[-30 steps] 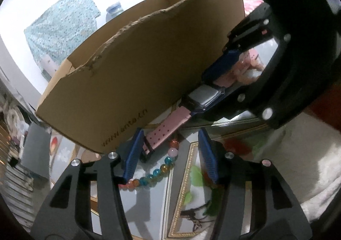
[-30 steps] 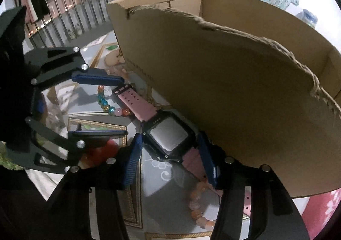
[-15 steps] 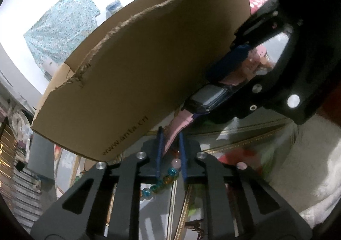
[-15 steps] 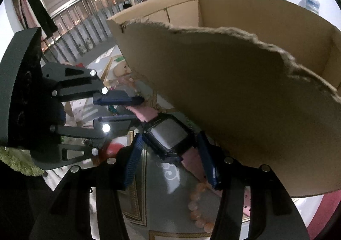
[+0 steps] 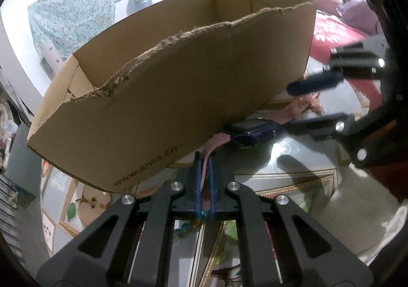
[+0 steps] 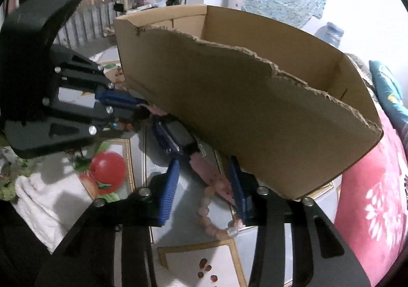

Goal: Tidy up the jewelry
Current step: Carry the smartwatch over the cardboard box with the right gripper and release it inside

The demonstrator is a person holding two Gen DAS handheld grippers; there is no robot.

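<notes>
A pink-strapped watch (image 5: 251, 131) with a dark blue case sits tight against the torn front wall of an open cardboard box (image 5: 178, 83). My left gripper (image 5: 204, 177) is shut on one end of its pink strap. In the right wrist view the watch (image 6: 176, 136) is tipped on edge. Its other strap end lies between the closing jaws of my right gripper (image 6: 204, 185), against the right pad only. The left gripper (image 6: 119, 105) reaches in from the left. A pink bead bracelet (image 6: 206, 210) lies under the right gripper. A coloured bead bracelet (image 5: 188, 225) lies under the left one.
The box (image 6: 242, 108) stands on a glossy table with a printed apple picture (image 6: 107, 169). A white cloth (image 6: 38, 195) lies at the left, pink bedding (image 6: 369, 197) at the right. Small red seeds (image 6: 206, 269) sit near the front edge.
The left jaws went from wide apart to shut on the pink strap. The watch tipped onto its edge. The right jaws narrowed and now sit over the strap instead of the case.
</notes>
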